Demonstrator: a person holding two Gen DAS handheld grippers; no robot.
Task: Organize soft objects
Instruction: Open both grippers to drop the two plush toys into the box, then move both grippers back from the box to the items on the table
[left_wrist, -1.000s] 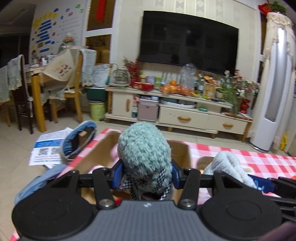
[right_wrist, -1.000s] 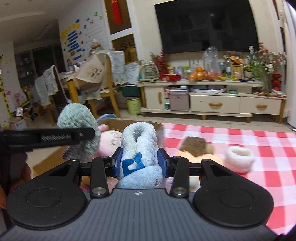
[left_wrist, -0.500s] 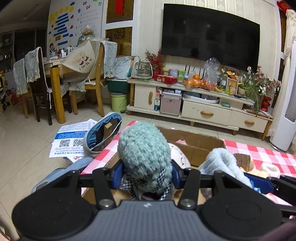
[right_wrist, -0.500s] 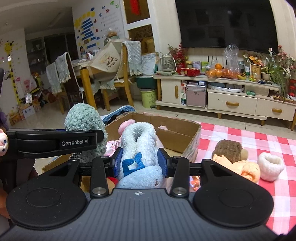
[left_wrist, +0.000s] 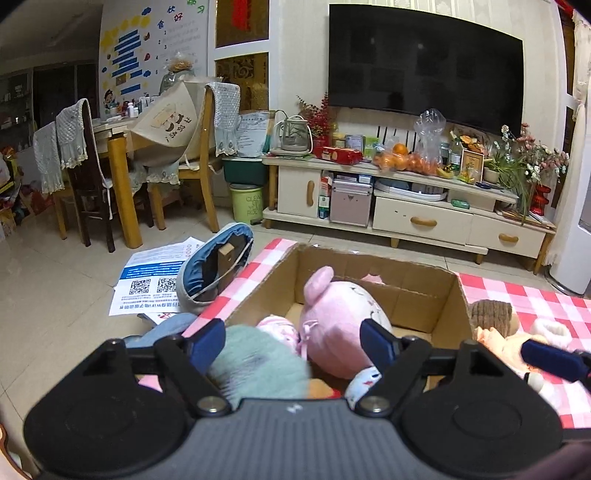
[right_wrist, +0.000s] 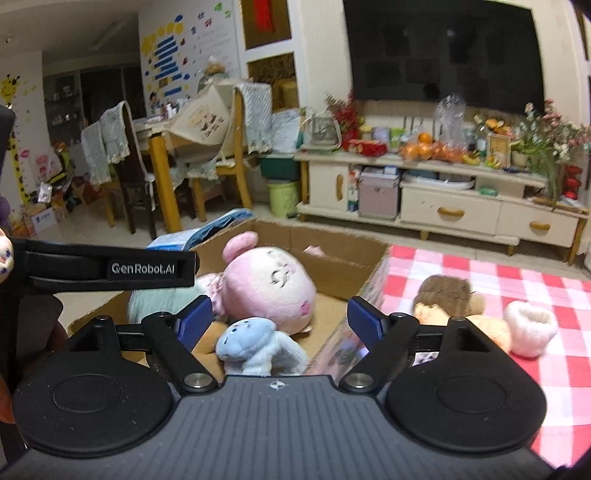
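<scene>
An open cardboard box (left_wrist: 373, 260) stands on a red-checked cloth (left_wrist: 517, 295). Inside it lie a large pink plush (left_wrist: 340, 317), a teal fluffy plush (left_wrist: 258, 367) and a light blue plush (right_wrist: 258, 343). My left gripper (left_wrist: 291, 341) hovers over the box with its jaws opening. The teal plush, blurred, is dropping from between them and no pad presses on it. My right gripper (right_wrist: 279, 319) is beside it, jaws opening wide, with the light blue plush lying loose below them. One finger of the left gripper (right_wrist: 110, 267) crosses the right wrist view.
On the cloth right of the box lie a brown and orange plush (right_wrist: 450, 295) and a white fluffy one (right_wrist: 528, 325). A blue bag (left_wrist: 214, 266) and papers (left_wrist: 155, 280) lie on the floor to the left. A TV cabinet (left_wrist: 406, 214) stands behind.
Both grippers have opened and let go. The teal plush dropped out of the left one and the light blue plush out of the right one, both into the box.
</scene>
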